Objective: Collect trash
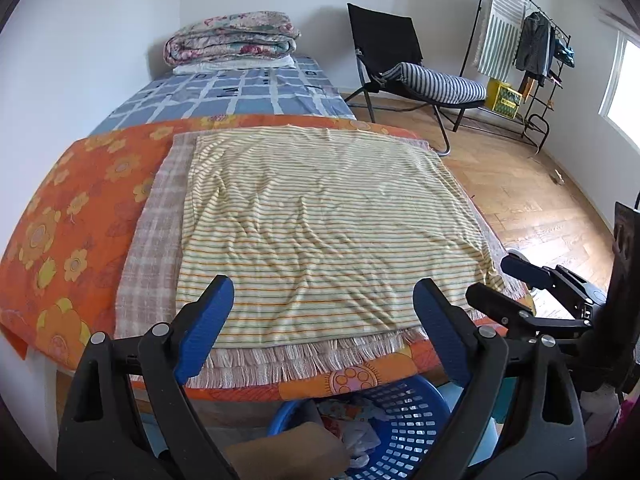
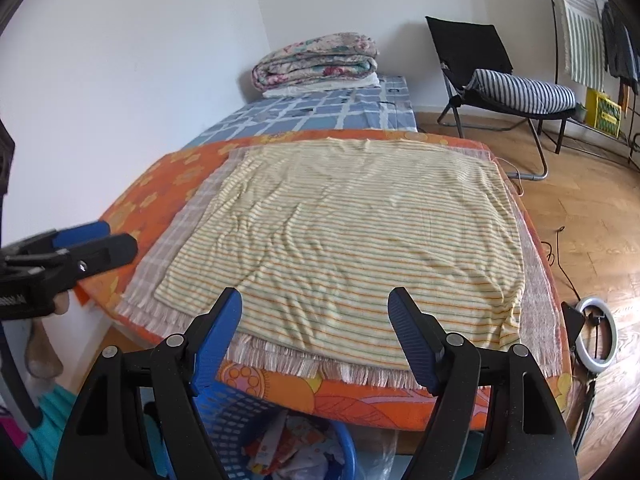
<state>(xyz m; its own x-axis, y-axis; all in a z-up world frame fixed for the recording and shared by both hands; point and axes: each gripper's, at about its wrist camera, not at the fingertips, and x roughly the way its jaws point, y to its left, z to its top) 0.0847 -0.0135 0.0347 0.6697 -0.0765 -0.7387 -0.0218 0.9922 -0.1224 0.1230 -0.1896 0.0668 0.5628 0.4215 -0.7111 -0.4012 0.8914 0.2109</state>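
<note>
A blue perforated basket (image 1: 404, 416) stands on the floor below the table's near edge, holding crumpled paper and wrappers (image 1: 360, 436); it also shows in the right wrist view (image 2: 248, 424). My left gripper (image 1: 324, 292) is open and empty, above the basket at the near edge of the yellow striped cloth (image 1: 320, 220). My right gripper (image 2: 316, 304) is open and empty over the same edge; it also shows in the left wrist view (image 1: 504, 280). The left gripper appears at the left in the right wrist view (image 2: 96, 240). No loose trash shows on the cloth (image 2: 352, 232).
The cloth lies on a checked fringed cloth and an orange flowered cover (image 1: 72, 216). Behind is a bed with folded quilts (image 1: 232, 36). A black chair with a striped cushion (image 1: 436, 80) and a clothes rack (image 1: 532, 48) stand on the wood floor at right. A ring light (image 2: 596, 336) is by the table.
</note>
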